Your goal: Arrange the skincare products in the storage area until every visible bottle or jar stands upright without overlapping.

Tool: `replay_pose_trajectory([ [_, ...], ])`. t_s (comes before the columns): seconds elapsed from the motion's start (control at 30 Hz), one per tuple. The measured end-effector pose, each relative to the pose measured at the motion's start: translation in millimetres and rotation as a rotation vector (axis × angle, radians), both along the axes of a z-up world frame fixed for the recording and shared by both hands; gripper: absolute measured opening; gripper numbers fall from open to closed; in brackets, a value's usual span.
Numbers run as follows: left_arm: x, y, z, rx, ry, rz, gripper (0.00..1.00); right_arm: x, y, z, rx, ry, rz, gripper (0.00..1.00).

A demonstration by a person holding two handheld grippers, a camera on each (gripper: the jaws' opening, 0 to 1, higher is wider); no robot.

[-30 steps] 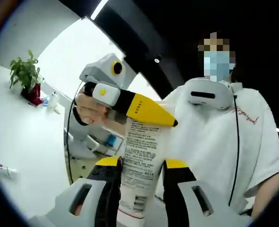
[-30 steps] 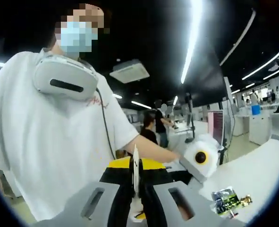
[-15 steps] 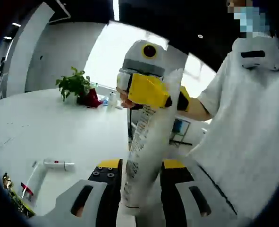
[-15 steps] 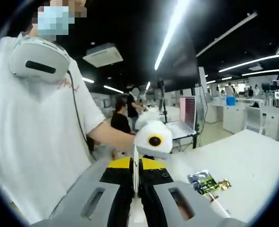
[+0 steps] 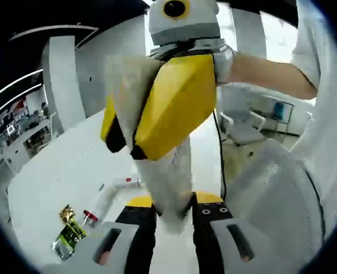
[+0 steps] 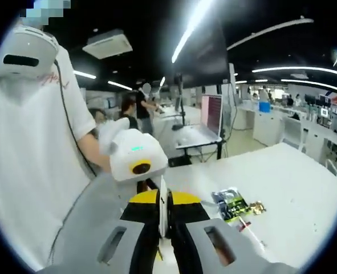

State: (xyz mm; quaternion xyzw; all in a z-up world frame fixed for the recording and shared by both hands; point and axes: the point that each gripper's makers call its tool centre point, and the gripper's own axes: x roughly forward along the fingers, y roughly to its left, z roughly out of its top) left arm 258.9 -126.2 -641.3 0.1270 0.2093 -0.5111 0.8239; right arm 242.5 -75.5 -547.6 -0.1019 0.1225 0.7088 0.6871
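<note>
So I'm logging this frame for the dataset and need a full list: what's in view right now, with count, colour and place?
Soft plastic tube with printed text: one, white, held between both grippers above the table.
Small tube with red cap: one, white, lying on the table.
Shiny foil sachets: a small pile, green and gold, on the table by the small tube.
Table: one, white, under everything.
Laptop: one, pink lid, on a far desk.
Left gripper: yellow-black jaws shut on the tube's lower end.
Right gripper: yellow-black jaws shut on the tube's flat end.
Person's shirt: white, close by.
</note>
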Motion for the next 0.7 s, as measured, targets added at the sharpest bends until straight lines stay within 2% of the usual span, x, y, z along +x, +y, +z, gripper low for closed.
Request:
replay_pose_trajectory([
  [0.17,-6.8,0,1.5,-0.017,-0.001,0.008,0.2,-6,2,-0.1,0.001,-0.039,0.026,0.07],
  [0.27,-14.7,-7,9.0,-0.142,0.057,0.016,0.19,-7,3,2.9,0.048,-0.056,0.015,0.09],
  [0.3,-14.7,-7,10.0,-0.149,0.052,0.016,0.19,-7,4,3.7,0.06,-0.053,0.008,0.1],
  [0.37,-15.7,-6,11.3,-0.15,0.044,0.02,0.19,-8,3,4.6,0.076,-0.043,0.003,0.11],
  [0.43,-18.4,-7,16.3,-0.138,0.013,0.016,0.19,-8,-1,-0.2,0.061,-0.041,-0.018,0.16],
  [0.5,-14.5,-4,20.1,-0.142,0.005,0.018,0.19,-8,-7,-8.4,0.037,-0.03,-0.041,0.21],
  [0.6,-11.9,3,22.6,-0.132,-0.007,0.024,0.19,-8,-18,-9.4,0.052,-0.025,-0.072,0.17],
  [0.7,-11.5,7,18.0,-0.07,-0.025,0.019,0.2,-7,-27,-6.0,0.055,-0.025,-0.104,0.17],
])
